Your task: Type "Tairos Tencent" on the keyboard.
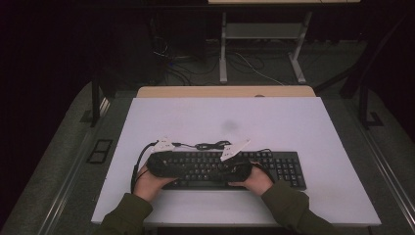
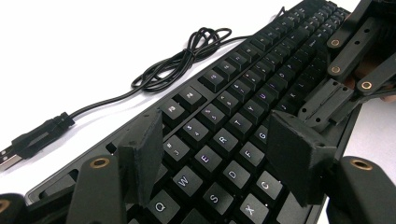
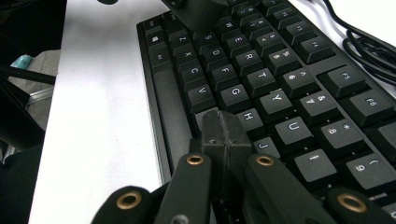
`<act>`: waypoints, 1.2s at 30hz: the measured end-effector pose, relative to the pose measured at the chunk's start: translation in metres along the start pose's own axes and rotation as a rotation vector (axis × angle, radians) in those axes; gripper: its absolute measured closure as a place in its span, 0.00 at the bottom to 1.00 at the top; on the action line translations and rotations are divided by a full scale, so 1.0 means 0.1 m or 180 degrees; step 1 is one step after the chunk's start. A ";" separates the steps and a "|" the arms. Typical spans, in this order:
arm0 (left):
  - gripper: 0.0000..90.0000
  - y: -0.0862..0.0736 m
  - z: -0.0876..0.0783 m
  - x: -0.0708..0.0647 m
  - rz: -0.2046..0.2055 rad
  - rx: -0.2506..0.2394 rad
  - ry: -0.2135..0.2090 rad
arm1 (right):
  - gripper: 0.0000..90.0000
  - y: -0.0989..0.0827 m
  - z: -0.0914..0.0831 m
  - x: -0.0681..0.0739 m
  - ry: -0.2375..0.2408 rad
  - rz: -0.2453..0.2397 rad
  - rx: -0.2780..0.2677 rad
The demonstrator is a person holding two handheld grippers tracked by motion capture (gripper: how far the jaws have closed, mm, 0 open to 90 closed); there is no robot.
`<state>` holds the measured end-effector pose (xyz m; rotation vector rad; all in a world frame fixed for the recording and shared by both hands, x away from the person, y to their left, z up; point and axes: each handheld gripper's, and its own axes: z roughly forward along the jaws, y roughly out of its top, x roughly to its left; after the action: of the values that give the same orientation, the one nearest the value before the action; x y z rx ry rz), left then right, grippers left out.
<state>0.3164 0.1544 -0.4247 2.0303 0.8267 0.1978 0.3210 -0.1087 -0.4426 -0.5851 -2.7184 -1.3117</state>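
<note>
Your two grippers sit close together over the keyboard (image 1: 235, 169), tips facing each other w/ little gap between, so no room to swing either one inward. Left gripper (image 2: 219, 154): fingers spread, nothing between them but keys below. Right gripper (image 3: 224, 135): fingers pressed together, hovering just over the H/J keys. Behind the keyboard the coiled cable (image 1: 211, 145) lies on the surface (image 1: 274, 117), w/ its USB plug (image 2: 35, 140) trailing off to the left end; that's the only snag there. Far half of the surface is bare, same for the strip right of the numpad and the near edge by your sleeves.
</note>
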 end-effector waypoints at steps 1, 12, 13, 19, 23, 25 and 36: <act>0.40 0.00 0.00 0.00 0.0003 0.0000 0.0000 | 0.99 0.00 -0.01 0.00 -0.0005 0.0002 0.0002; 0.52 0.05 0.04 -0.02 0.0014 0.0013 -0.0019 | 0.91 0.01 -0.12 -0.06 -0.0016 0.0044 -0.0162; 0.54 0.05 0.04 -0.02 0.0012 0.0015 -0.0032 | 0.89 0.01 -0.13 -0.07 -0.0018 0.0067 -0.0187; 0.72 0.08 0.08 -0.03 0.0033 0.0019 -0.0092 | 0.71 0.01 -0.22 -0.12 -0.0046 0.0149 -0.0301; 0.85 0.10 0.11 -0.05 0.0041 0.0033 -0.0141 | 0.61 -0.01 -0.25 -0.16 -0.0090 0.0224 -0.0370; 0.91 0.11 0.13 -0.06 0.0072 0.0062 -0.0163 | 0.57 -0.01 -0.27 -0.18 -0.0107 0.0254 -0.0393; 0.99 0.12 0.26 -0.12 0.0113 0.0161 -0.0229 | 0.29 -0.03 -0.30 -0.26 -0.0336 0.0335 -0.0497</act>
<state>0.3245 0.1250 -0.4277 2.0882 0.7583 0.1240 0.3407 -0.1410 -0.4314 -0.8216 -2.6392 -1.5164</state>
